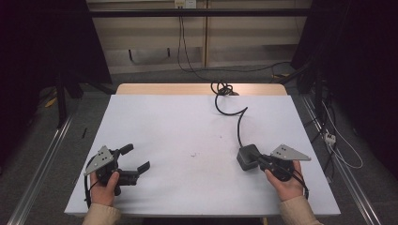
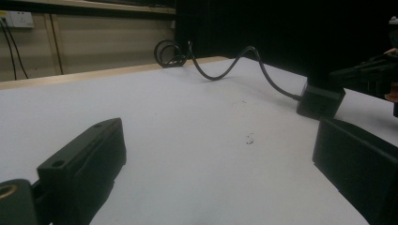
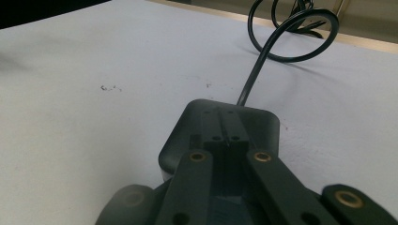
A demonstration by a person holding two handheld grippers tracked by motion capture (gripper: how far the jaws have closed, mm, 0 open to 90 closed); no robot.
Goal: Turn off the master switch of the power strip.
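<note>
High view has us parked at the white tabletop, our right gripper with jaws pressed together, tips resting over the dark grey square power adapter near the right edge, its black cable curling away, while our left gripper sits wide apart, holding nothing.

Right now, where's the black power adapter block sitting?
In the high view the adapter block lies on the white table, right of centre, directly at the tips of the right gripper, its cable trailing toward the far edge.
</note>
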